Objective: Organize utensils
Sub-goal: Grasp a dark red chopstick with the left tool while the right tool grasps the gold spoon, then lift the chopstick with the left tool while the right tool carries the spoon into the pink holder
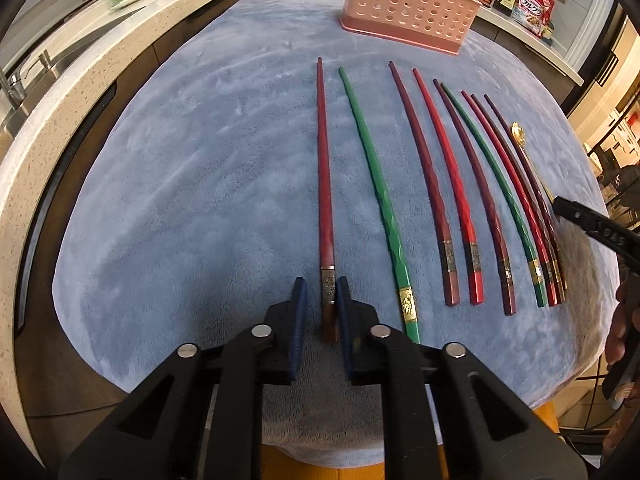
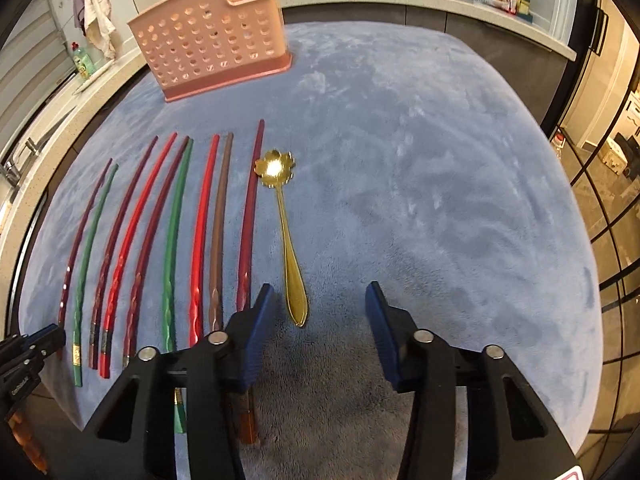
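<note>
At lower centre of the left view, the left gripper (image 1: 322, 304) straddles the leftmost dark red chopstick (image 1: 323, 184), jaws unclosed; next it must clench and carry it to the pink holder (image 1: 408, 0), top right; the right gripper (image 2: 316, 320) gapes empty beside the gold spoon (image 2: 286, 236).

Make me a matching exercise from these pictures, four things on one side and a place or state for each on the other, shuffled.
Things:
1. dark red chopstick with a metal band
2. gold flower-bowled spoon
3. pink perforated plastic utensil holder
4. right gripper

Places or states:
A. open above the blue cloth
B. upright at the cloth's far edge
C. between the left gripper fingers
D. right end of the row

Pairs: 1-C, 2-D, 3-B, 4-A
</note>
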A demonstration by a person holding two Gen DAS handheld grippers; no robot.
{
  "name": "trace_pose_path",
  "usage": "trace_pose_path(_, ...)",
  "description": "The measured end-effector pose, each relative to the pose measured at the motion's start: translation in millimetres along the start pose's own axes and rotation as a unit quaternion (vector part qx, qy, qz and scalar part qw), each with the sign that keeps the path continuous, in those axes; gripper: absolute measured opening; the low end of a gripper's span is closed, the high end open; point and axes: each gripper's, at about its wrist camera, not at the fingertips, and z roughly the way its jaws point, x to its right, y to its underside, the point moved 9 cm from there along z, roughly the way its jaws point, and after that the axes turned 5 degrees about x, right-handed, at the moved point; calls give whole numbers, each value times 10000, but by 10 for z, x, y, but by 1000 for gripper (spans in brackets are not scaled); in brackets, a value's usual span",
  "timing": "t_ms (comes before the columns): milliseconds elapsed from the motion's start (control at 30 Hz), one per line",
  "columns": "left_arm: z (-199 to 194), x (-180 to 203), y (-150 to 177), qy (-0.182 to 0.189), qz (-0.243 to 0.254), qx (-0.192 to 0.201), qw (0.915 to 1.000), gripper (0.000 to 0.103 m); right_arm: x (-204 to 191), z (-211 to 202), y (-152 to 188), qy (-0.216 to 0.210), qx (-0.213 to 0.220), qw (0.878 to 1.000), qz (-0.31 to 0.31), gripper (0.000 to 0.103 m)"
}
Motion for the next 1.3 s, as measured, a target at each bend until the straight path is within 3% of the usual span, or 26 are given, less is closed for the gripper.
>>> trace_pose_path(200, 28, -10, -49, 28, 23, -8, 10000, 8, -54, 28, 8, 164, 167, 9993, -297, 34)
trace_pose_path(333, 19, -8, -72, 62, -17, 1, 10000, 7, -71, 13, 2, 94, 151, 9993, -336, 13)
trace_pose_path(833, -239, -49, -238, 100, -137, 259, 9995, 7, 19, -322, -73, -105, 341, 9992, -167, 10)
trace_pose_path(1300, -830, -47, -996, 75, -191, 1077, 9940, 7, 27, -734, -563, -306, 705, 9970, -14, 2)
